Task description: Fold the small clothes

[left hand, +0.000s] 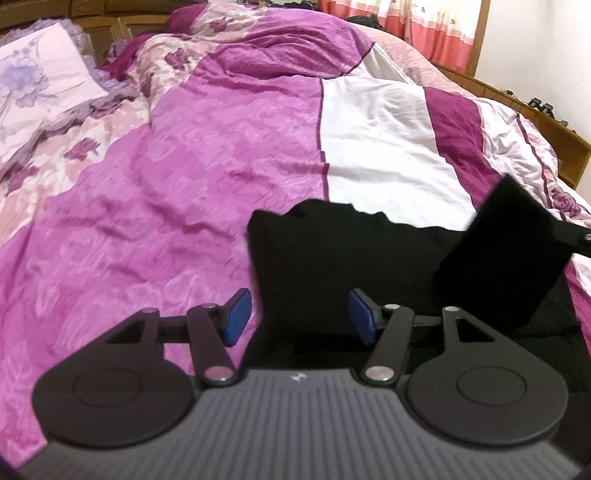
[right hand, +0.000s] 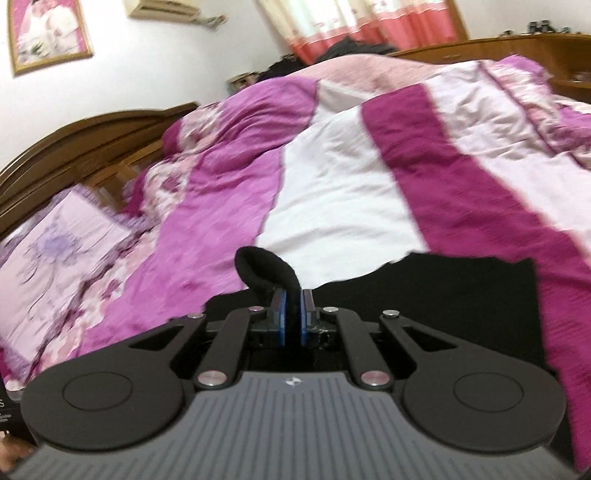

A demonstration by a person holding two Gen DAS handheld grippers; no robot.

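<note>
A black garment (left hand: 332,251) lies on the purple and white quilt, near its front edge. My left gripper (left hand: 299,315) is open over the garment's left part, blue pads wide apart and nothing between them. At the right of the left wrist view a flap of the same black cloth (left hand: 506,247) is lifted off the quilt. My right gripper (right hand: 292,314) is shut on a fold of the black garment (right hand: 424,291), and a loop of the cloth (right hand: 266,273) curls up above its blue pads.
The quilt (left hand: 184,184) covers the whole bed in rumpled folds. A floral pillow (left hand: 40,85) lies at the far left by the wooden headboard (right hand: 74,140). Pink curtains (right hand: 354,26) and a wooden shelf (left hand: 554,133) stand beyond the bed.
</note>
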